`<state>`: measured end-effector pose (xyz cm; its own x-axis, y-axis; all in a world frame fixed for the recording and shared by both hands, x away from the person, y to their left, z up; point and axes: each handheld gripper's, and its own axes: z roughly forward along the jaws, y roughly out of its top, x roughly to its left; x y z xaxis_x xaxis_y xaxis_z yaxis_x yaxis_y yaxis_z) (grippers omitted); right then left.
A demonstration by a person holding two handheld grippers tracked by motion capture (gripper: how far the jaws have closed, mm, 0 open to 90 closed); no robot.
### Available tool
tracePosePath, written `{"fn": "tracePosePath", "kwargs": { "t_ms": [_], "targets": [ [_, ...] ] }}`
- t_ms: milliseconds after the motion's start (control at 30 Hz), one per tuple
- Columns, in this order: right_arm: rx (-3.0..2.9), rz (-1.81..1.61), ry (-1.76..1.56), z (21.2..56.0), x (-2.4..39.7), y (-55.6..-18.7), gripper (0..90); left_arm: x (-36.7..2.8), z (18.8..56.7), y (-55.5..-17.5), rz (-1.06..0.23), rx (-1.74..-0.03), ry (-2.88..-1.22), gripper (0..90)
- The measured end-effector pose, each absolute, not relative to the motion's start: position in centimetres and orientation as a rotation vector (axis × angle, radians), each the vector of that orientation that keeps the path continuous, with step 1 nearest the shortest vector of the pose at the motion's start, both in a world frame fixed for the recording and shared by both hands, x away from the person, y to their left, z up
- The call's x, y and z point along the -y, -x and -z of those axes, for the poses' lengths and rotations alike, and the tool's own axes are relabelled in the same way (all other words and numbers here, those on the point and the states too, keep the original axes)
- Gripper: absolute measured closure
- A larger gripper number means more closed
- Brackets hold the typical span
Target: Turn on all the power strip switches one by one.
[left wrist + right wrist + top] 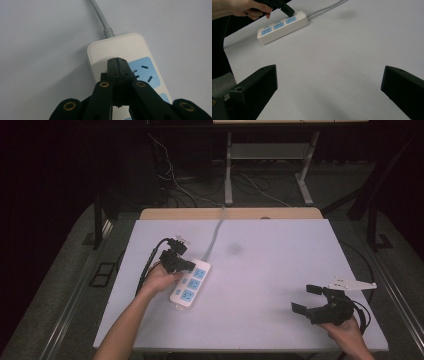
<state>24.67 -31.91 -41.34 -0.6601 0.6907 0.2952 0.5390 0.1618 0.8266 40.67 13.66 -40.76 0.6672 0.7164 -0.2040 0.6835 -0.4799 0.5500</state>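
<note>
Left of centre on the white surface [280, 285] your power strip [190, 284] lies flat, left gripper [117, 61] fingers pressed together on its cord end, right gripper [307, 299] spread wide and idle; it's probably light, rigid, slick plastic, so pinch the long sides, not the cable [215, 232].

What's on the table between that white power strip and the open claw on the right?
Nothing: between the power strip and the right gripper there is just bare table, seen in the high view and the right gripper view.
</note>
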Motion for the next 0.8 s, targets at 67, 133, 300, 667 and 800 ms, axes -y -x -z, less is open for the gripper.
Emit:
{"fn": "tracePosePath", "kwargs": {
  "t_ms": [67, 133, 300, 667, 800],
  "targets": [
    [-2.274, -1.514, -1.215, 41.3, 31.9, -24.7, 0.6, -13.7, 40.7, -40.7, -0.085, -1.079, -2.279, 90.0],
    [-2.274, -1.514, -1.217, 41.3, 32.0, -24.7, 0.6, -13.7, 40.7, -40.8, -0.091, -1.082, -2.283, 90.0],
    [-2.272, -1.515, -1.225, 41.4, 32.1, -24.8, 0.6, -14.4, 40.0, -40.7, -0.102, -1.072, -2.235, 89.6],
    [-2.272, -1.514, -1.225, 41.4, 32.0, -24.8, 0.6, -15.9, 37.3, -39.8, -0.160, -1.038, -2.150, 51.3],
    [-2.270, -1.517, -1.226, 41.4, 32.0, -24.8, 0.6, -16.3, 36.7, -39.0, -0.181, -1.056, -2.136, 29.1]
  ]
}}
